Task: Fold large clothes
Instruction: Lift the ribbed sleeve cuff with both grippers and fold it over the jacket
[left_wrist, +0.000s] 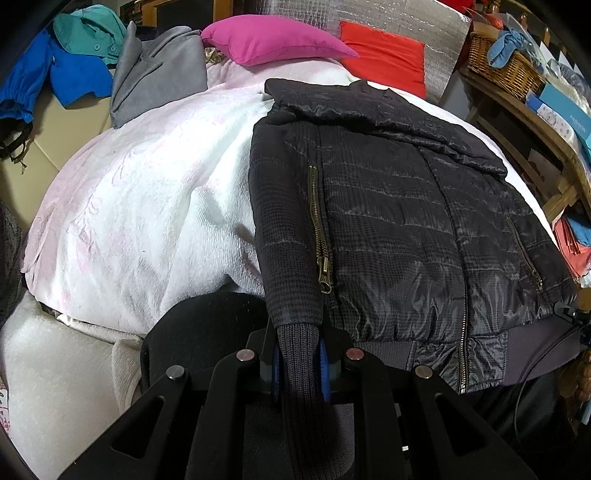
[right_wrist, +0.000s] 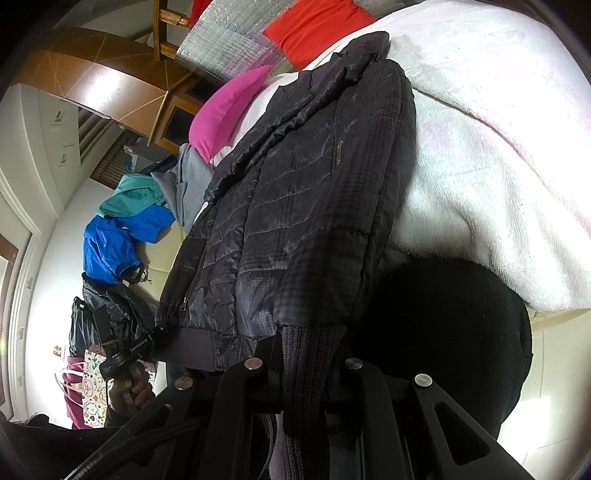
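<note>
Jacket (left_wrist: 399, 221) cuffs pinched between both jaws.

- The left tool (left_wrist: 301, 363), at the bottom centre of the left wrist view, is matt black, with angular arms that carry triangular cut-outs.
- Four round silver pivot pins sit across its linkage, and blue pads (left_wrist: 325, 369) line the inner faces of its fingers.
- The right tool (right_wrist: 306, 365), bottom centre of the right wrist view, has the same black frame and silver pins.
- A hand (right_wrist: 127, 391) at lower left grips a black handle trailing a black cable.
</note>
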